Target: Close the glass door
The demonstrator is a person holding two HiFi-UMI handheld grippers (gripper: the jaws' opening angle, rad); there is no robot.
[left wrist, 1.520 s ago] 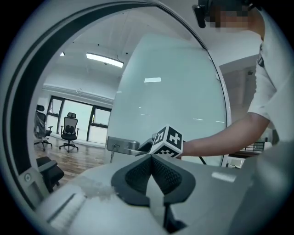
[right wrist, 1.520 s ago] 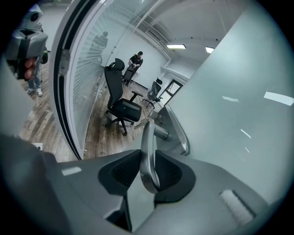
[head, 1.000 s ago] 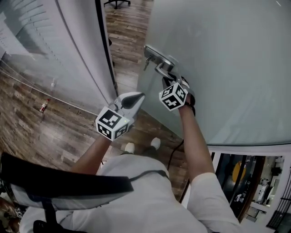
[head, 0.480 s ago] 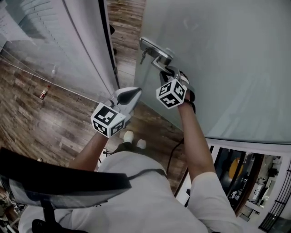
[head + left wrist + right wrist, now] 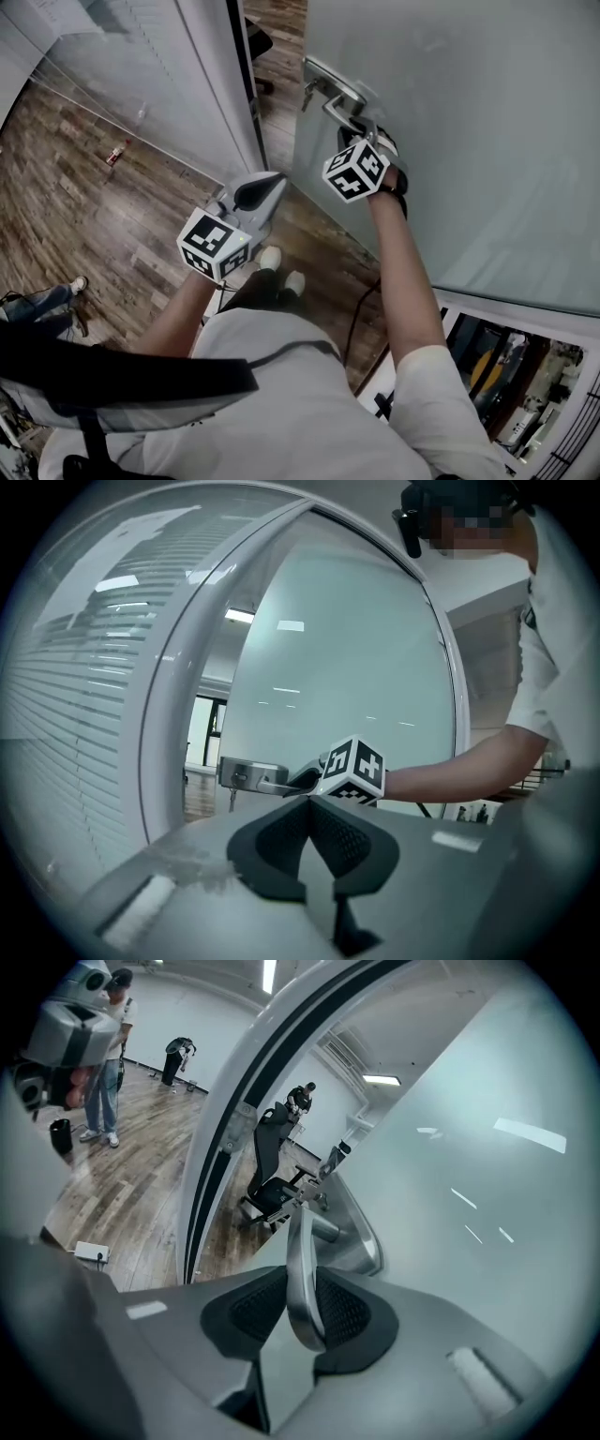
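The frosted glass door (image 5: 469, 141) stands ajar, its edge a narrow gap from the white door frame (image 5: 220, 84). Its metal lever handle (image 5: 336, 94) lies between the jaws of my right gripper (image 5: 361, 131), which are closing on it. In the right gripper view both pads touch the lever (image 5: 302, 1269) at my right gripper (image 5: 305, 1307). My left gripper (image 5: 265, 187) hangs shut and empty in front of the gap, left of the handle. From the left gripper (image 5: 309, 801) I see the handle (image 5: 253, 775) and the right gripper's marker cube (image 5: 354, 771).
A glass wall with blinds (image 5: 141, 56) runs left of the frame. Through the gap I see wood floor and an office chair (image 5: 272, 1176). A person (image 5: 103, 1063) stands far back on the left. A small bottle (image 5: 117, 153) lies on the floor behind the wall.
The gap between the door's edge and the frame has narrowed. My right gripper has stayed on the handle; my left gripper has drifted a little down and left.
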